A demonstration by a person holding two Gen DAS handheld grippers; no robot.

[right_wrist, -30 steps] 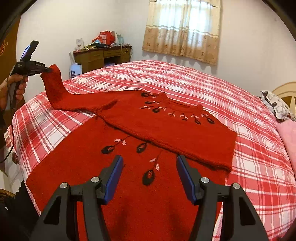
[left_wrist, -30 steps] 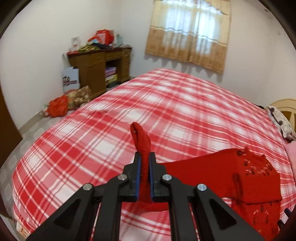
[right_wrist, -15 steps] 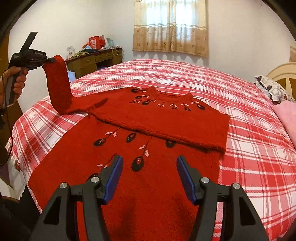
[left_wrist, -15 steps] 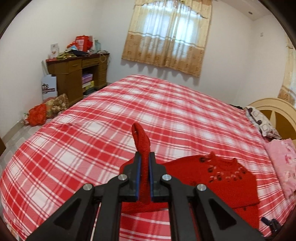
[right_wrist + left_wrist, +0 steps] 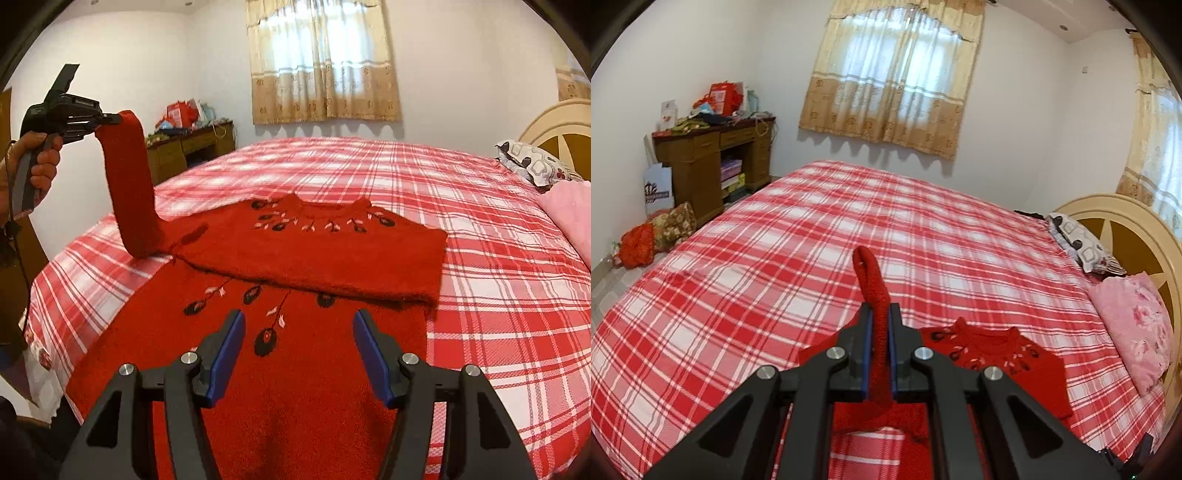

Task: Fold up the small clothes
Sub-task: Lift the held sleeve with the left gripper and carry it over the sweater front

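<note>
- Left gripper [image 5: 879, 314]: fingers clamped on the sweater's sleeve [image 5: 129, 184], lifted off the bed [image 5: 480, 258]; its own frame hides the sleeve's lower part.
- Sweater [image 5: 295, 258] lies on the bed, hem cut off below.
- Right gripper [image 5: 298, 325]: fingers apart above it, gripping nothing.

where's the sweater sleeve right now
In the right wrist view the sleeve stands lifted at the left, its cuff pinched in the left gripper, rising from the red sweater that lies on the plaid bedspread.

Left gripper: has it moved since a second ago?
Yes. In the right wrist view the left gripper, jaws shut on the sweater sleeve, now sits higher against the wooden desk, drawing the sleeve upright.
</note>
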